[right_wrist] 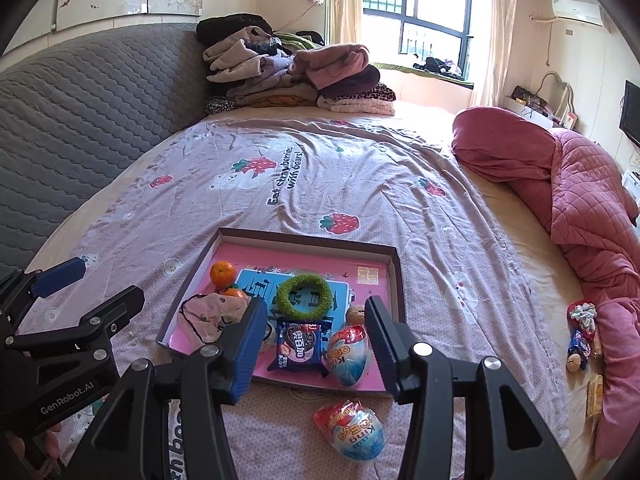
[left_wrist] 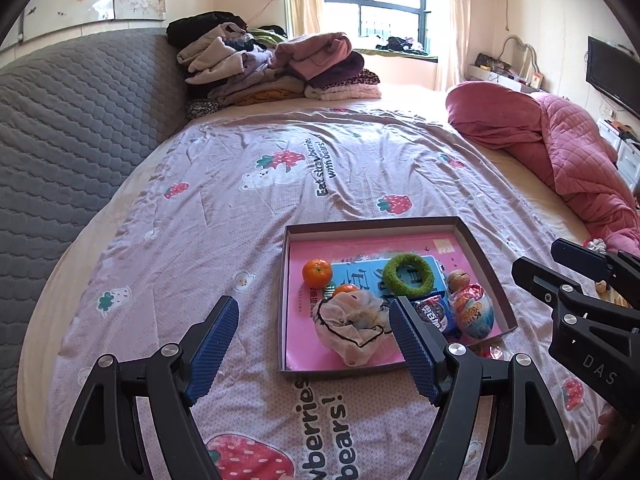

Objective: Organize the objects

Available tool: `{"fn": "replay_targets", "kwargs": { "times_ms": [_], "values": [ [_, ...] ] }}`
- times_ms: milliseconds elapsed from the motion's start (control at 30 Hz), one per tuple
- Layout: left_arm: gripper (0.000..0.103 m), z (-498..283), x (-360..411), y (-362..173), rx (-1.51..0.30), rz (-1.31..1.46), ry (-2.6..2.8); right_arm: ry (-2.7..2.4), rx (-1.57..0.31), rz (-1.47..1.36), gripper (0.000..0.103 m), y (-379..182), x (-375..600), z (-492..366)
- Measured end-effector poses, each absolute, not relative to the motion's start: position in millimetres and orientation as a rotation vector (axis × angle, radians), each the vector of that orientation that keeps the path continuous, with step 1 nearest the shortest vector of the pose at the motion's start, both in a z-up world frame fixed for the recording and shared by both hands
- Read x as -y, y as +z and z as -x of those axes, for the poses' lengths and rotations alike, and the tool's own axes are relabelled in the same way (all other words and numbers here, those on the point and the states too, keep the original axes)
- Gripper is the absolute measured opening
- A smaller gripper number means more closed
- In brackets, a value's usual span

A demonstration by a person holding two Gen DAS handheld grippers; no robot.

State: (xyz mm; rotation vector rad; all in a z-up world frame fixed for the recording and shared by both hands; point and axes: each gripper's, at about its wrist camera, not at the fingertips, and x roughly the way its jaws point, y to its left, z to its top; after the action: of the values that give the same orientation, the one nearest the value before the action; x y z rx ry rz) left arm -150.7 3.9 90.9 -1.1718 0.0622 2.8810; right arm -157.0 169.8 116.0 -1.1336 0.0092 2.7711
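left gripper [left_wrist: 312, 344] is seen wide open, nothing gripped, hovering over the bedsheet [left_wrist: 248, 152] at the tray's 9 o'clock edge. cardboard tray [right_wrist: 394, 276] holds: mesh pouch [right_wrist: 208, 316] at 8 o'clock, tangerine [right_wrist: 223, 273] at 10, green ring [right_wrist: 304, 296] at centre, oreo pack [right_wrist: 298, 346] and foil egg [right_wrist: 347, 354] at 5–6. right gripper [right_wrist: 316, 344] is held open and empty above them. second foil egg [right_wrist: 354, 430] lies off-tray on the sheet, 6 o'clock.
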Motion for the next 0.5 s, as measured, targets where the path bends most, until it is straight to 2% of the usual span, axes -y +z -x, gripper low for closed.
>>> {"fn": "replay_targets", "kwargs": {
  "times_ms": [500],
  "values": [
    [0.079, 119.7, -8.7, 59.8, -0.065, 1.198, 2.878, 2.767, 0.002, 1.158, 0.050, 86.0, -166.1, 123.4]
  ]
}}
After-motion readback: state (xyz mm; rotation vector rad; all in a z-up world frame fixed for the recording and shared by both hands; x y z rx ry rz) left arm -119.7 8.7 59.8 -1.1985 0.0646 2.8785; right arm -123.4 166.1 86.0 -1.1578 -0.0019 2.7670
